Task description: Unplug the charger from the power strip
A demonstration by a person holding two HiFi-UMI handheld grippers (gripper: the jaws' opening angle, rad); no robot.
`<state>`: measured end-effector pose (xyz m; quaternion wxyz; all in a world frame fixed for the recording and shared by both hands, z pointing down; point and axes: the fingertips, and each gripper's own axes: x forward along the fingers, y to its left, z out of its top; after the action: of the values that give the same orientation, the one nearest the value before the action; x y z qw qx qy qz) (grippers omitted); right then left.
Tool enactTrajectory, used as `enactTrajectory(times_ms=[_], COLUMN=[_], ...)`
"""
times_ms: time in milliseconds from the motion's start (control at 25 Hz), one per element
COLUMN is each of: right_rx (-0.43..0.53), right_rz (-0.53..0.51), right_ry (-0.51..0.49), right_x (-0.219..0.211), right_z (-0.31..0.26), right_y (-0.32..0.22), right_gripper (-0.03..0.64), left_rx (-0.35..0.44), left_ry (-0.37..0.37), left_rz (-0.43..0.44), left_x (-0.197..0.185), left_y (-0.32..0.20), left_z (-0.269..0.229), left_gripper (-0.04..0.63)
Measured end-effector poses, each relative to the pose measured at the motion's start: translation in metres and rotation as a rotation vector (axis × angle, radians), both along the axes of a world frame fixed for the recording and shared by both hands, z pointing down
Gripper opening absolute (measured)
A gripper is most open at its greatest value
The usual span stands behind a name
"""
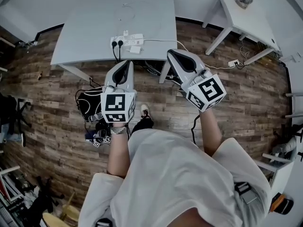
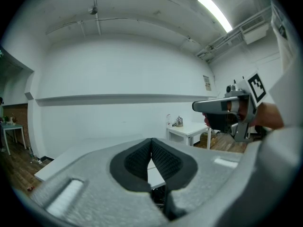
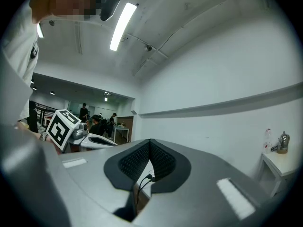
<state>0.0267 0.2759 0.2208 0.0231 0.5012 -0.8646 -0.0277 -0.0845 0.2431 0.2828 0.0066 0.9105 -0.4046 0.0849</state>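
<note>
Grey table [image 1: 94,27] carried the white power strip [image 1: 129,39] near its front edge, two black plugs [image 1: 116,43] in its left end, a white block [image 1: 135,49] just beside it; only the head view showed the strip. My left gripper [image 1: 124,65] and right gripper [image 1: 174,55] hung near that edge, both pinched closed on nothing. Gripper views gave mostly white wall [image 2: 118,70]. Which item was the charger, I could not tell.

Both arms reach forward; the left gripper [image 1: 124,63] and right gripper [image 1: 173,55] hover level just before the table [image 1: 85,27], jaws together, empty.
</note>
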Motion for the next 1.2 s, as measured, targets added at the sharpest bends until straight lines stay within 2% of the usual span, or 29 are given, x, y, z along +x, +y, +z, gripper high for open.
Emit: enactTrajectory(times_ms=[320, 680, 920, 1200], right_rx=[-0.027, -0.078, -0.117, -0.173], right_rz=[0.071, 0.157, 0.147, 0.1], right_ry=[0.015, -0.013, 0.006, 0.033], right_x=[0.006, 0.011, 0.007, 0.004], right_z=[0.013, 0.033, 0.051, 0.084], right_y=[-0.088, -0.148, -0.176, -0.217], right_gripper=[0.002, 0.002, 0.002, 0.002], left_rx=[-0.031, -0.074, -0.116, -0.195], left_ry=[-0.011, -0.033, -0.05, -0.036], left_rz=[0.023, 0.09, 0.11, 0.081], left_x=[-0.01, -0.005, 0.002, 0.009], left_y=[-0.095, -0.141, -0.158, -0.184], left_z=[0.009, 0.035, 0.055, 0.083], left_gripper=[0.003, 0.005, 0.006, 0.025])
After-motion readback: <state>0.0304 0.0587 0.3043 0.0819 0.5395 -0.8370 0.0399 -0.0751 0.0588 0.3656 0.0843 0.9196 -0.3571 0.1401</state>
